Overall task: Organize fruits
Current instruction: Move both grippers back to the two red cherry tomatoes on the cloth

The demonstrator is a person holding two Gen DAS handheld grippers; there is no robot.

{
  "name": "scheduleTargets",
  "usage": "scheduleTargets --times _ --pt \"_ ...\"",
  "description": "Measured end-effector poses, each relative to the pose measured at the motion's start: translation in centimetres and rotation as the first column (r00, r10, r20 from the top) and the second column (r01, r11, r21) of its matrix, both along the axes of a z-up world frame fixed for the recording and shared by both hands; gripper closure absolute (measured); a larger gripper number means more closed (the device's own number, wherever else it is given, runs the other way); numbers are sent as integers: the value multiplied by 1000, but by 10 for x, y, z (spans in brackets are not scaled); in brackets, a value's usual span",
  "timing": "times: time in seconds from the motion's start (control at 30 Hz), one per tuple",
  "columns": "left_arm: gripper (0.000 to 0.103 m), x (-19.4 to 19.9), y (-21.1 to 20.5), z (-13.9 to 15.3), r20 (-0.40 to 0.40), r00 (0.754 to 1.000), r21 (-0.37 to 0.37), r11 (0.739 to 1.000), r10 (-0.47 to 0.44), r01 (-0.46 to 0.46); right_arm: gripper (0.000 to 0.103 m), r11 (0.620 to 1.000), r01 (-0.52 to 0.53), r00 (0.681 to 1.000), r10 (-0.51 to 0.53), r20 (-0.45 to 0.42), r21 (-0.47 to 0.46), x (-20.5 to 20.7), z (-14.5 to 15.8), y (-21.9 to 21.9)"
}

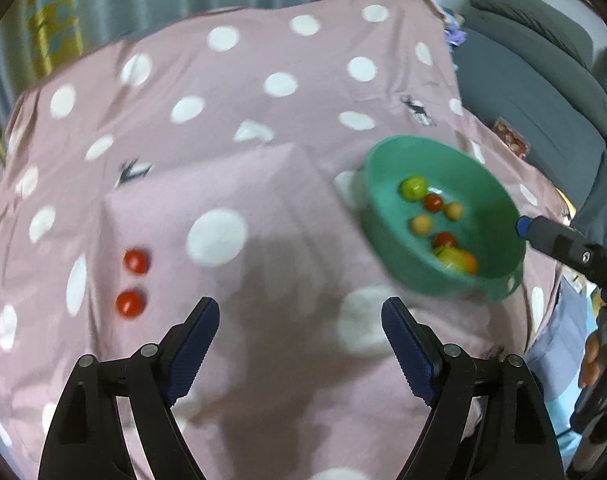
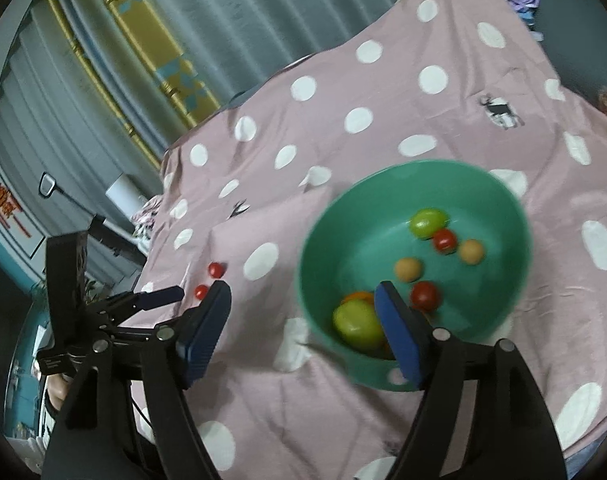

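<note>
— Both tools, the left tool [image 1: 299, 316] and the right tool [image 2: 303, 300], are standing open and empty. Two red tomatoes [image 1: 132, 282] are lying on the dotted cloth [image 1: 239, 160], well apart from the green bowl [image 1: 499, 292].

— We are risking that they roll on the soft cloth when pinched. We are reading no labels.

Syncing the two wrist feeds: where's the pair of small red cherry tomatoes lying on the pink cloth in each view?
Left wrist view: pair of small red cherry tomatoes at lower left, on the pink polka-dot cloth, left of the near fingers.
Right wrist view: same pair left of centre, just above the left fingertip.
Shared landmark: round green plastic bowl holding mixed fruits, to the tomatoes' right in both.
</note>
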State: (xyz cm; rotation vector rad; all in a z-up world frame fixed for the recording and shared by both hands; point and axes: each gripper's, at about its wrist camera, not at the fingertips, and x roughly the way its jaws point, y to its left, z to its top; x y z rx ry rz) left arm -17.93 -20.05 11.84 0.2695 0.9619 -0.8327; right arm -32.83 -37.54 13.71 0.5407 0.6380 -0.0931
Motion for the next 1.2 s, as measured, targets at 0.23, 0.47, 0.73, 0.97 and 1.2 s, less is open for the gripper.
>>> scheduleTargets --times 0.23,0.47,0.73,0.97,1.2 --pt "19 27 77 -22 -71 986 -24 988 148 -150 27 991 -132 991 132 -37 -9 31 -6 40" --pt "19 41 129 -32 -102 961 -92 959 257 -267 27 963 -269 959 267 -98 -4 70 -23 86" --pt "19 57 126 -42 -71 973 -73 971 221 -226 28 937 -350 925 346 -158 1 98 -43 116" --pt "23 83 101 -47 -49 987 -62 986 150 -153 28 937 -349 922 345 -175 9 106 -51 114" --pt "27 102 87 -61 -80 989 -43 991 124 -128 28 937 -347 919 348 -183 39 117 -63 107"
